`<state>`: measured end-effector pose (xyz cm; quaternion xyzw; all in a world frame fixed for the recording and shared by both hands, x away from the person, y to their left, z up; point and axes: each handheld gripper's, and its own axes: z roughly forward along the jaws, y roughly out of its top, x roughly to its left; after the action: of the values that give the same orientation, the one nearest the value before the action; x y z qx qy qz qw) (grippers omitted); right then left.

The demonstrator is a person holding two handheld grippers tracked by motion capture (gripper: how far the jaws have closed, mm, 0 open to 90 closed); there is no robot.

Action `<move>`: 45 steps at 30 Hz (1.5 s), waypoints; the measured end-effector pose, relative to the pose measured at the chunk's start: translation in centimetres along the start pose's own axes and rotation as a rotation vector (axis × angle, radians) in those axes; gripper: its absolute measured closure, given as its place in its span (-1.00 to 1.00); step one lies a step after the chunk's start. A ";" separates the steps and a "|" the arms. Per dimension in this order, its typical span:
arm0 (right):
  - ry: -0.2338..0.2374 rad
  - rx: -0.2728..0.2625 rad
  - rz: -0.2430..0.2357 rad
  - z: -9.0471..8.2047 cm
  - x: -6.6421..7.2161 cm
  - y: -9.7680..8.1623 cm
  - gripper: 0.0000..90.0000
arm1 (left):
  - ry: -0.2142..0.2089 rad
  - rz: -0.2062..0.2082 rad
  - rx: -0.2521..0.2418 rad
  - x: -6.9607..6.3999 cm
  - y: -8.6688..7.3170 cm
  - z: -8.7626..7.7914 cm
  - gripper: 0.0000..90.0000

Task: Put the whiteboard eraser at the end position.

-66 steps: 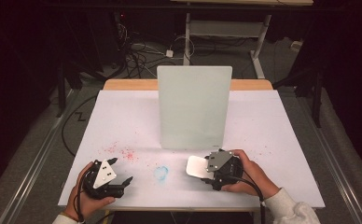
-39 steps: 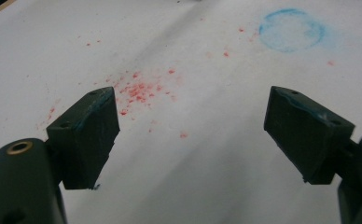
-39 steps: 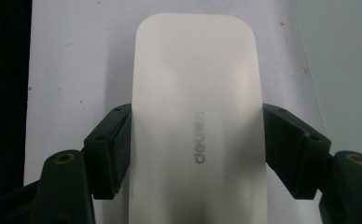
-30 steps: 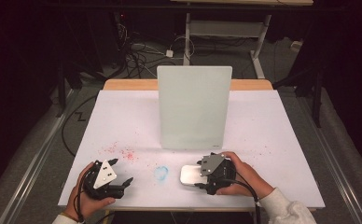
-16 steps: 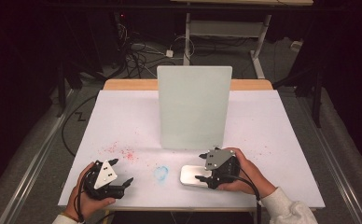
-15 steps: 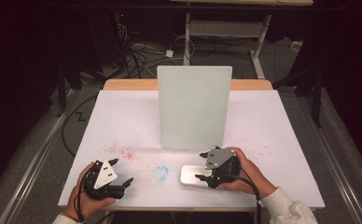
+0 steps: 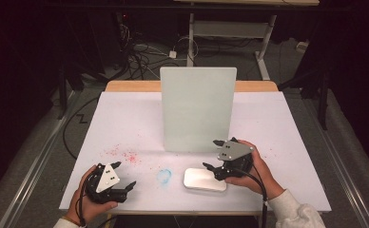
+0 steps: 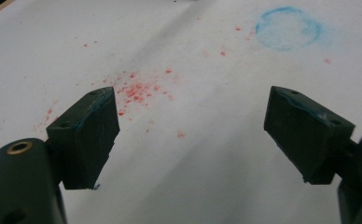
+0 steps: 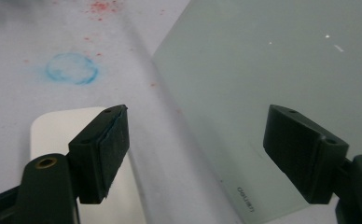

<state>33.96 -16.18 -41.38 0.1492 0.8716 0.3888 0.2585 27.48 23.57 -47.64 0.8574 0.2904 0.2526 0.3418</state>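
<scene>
The white tabletop (image 7: 125,118) is seen from the high view, stained with red specks (image 7: 125,156) and a blue ring mark (image 7: 164,175). At its middle a pale frosted panel (image 7: 198,109) stands upright. In front of it a small white rounded slab (image 7: 204,179) lies flat on the tabletop, between the blue ring and the right claw (image 7: 214,167), at whose tips it sits. The right claw's jaws have just been opening; in the right gripper view they stand spread (image 9: 195,154) with nothing between them, so the slab is judged to have been set down and released. The left claw (image 7: 124,183) rests near the front left edge, well apart from the slab, and is shown wide open and empty (image 8: 191,140) in the left gripper view.

The step in hand appears to be the release and withdrawal. For the next move the right claw would need to be drawn clear without nudging the slab or the panel.

Small lettering on the panel's lower edge (image 9: 244,198) is caught by the right gripper view and cannot be made out in the high view.
</scene>
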 end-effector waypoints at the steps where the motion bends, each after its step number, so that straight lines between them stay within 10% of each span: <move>1: -0.009 -0.006 0.006 0.0 -0.1 0.0 -0.53 | 0.000 0.000 0.000 0.0 0.0 0.0 -0.62; 28: -0.226 -0.046 0.076 -2.7 -2.2 -1.2 -0.56 | -0.015 0.007 -0.005 0.0 0.4 0.5 -0.62; 45: -0.281 -0.041 0.096 -4.8 -2.2 -3.3 -0.57 | -0.027 0.017 -0.012 0.1 0.6 0.8 -0.62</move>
<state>32.82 -22.24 -40.39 0.2382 0.8107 0.3937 0.3620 28.20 22.89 -47.63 0.8611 0.2768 0.2457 0.3486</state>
